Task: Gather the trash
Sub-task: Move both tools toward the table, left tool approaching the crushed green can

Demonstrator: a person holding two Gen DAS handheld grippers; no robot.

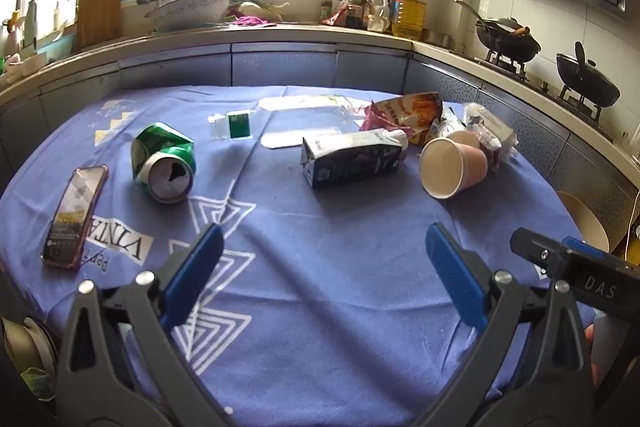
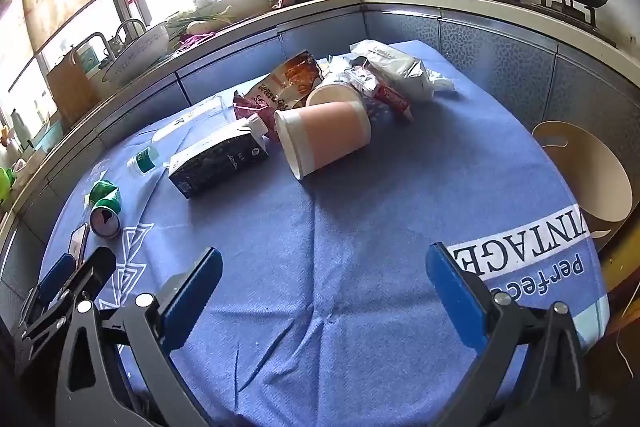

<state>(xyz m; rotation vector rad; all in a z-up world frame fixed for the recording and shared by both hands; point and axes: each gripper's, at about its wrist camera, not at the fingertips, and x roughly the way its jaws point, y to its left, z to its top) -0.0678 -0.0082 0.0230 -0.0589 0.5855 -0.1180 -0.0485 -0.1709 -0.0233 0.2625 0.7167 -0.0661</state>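
Here, both the left gripper [image 1: 324, 251] and right gripper [image 2: 324, 275] hovered wide apart, holding nothing, over the cloth [image 1: 320, 307]. Beyond lay the trash: a crushed green can [image 1: 164, 163] on its side, a dark carton [image 1: 352, 157], a tipped cup [image 1: 454, 165] and wrappers [image 2: 288, 83] (piled together). Only the left view showed the phone [image 1: 76, 215] fully.

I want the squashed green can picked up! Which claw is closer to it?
Left. The left claw sits just before the green can; the right claw is far across the table from it.
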